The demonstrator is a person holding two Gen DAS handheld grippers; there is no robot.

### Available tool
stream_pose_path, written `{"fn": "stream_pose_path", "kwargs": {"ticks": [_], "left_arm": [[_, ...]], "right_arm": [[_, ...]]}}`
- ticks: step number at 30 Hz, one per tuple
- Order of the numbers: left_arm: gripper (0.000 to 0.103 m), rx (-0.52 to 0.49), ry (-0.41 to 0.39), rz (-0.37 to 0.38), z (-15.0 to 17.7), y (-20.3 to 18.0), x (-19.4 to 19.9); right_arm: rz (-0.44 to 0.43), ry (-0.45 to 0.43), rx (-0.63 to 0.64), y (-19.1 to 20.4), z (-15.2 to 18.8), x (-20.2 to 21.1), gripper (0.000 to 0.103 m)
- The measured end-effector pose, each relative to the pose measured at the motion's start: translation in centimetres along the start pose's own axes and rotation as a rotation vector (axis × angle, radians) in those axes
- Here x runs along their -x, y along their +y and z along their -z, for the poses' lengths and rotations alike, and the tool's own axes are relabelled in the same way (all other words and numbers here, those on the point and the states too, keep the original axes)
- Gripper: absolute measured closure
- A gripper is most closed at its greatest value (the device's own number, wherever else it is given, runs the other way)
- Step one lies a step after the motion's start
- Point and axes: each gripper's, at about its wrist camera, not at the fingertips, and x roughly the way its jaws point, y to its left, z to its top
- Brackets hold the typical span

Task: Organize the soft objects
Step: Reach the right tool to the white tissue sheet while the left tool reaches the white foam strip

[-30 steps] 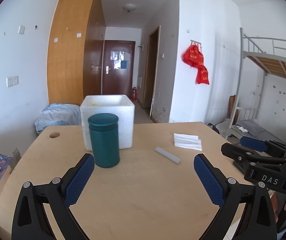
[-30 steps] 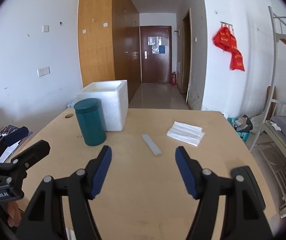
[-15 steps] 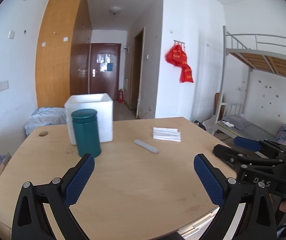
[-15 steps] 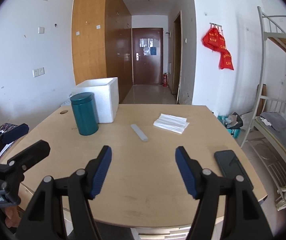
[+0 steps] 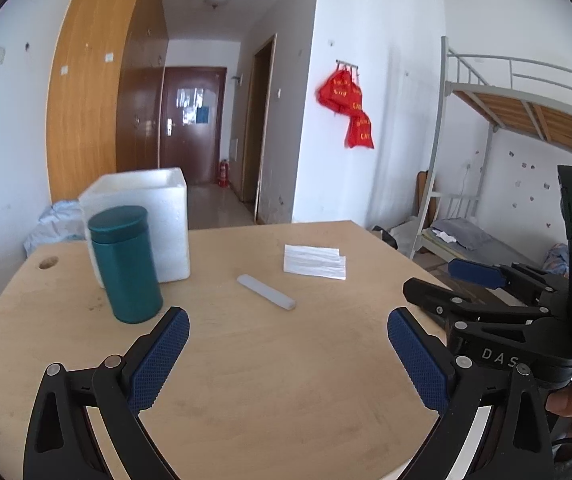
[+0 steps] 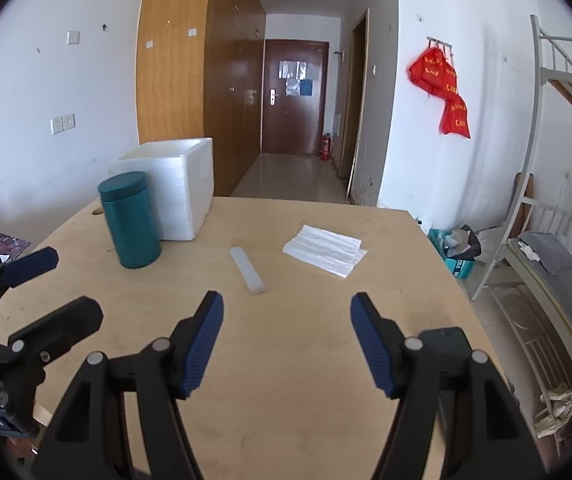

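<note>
Tissues (image 6: 325,250), a flat white folded stack, lie toward the table's (image 6: 286,360) far right edge, untouched. Just left of them, mid-table, lies a pale soft strip (image 6: 247,269). A teal canister (image 6: 130,220) stands near the far left corner, touching or just in front of a white foam box (image 6: 174,188). Both of my tongs hang over the near edge, left tongs (image 5: 288,358) and right tongs (image 6: 286,344), each with its pads apart and nothing between them.

What worries me: the tissue stack is thin and loose, so a pinch from above may lift only the top sheets or fan the pile. The strip lies at an angle to my right tongs, and closing across it crookedly could roll it away. Reaching with the left, I could clip the canister and tip it against the box. A dark phone (image 6: 444,338) sits by the near right edge, partly behind my right finger, where it is easy to knock.

Compared with half a second ago, everything looms larger; both tongs have come forward and slightly down toward the table.
</note>
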Motion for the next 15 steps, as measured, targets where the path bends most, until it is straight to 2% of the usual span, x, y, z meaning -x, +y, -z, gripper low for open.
{"fn": "stream_pose_path", "kwargs": {"ticks": [15], "left_arm": [[0.003, 0.034, 0.113, -0.006, -1.6, 1.5, -9.3]], "right_arm": [[-0.011, 0.112, -0.021, -3.3, -2.6, -7.8, 0.033]]}}
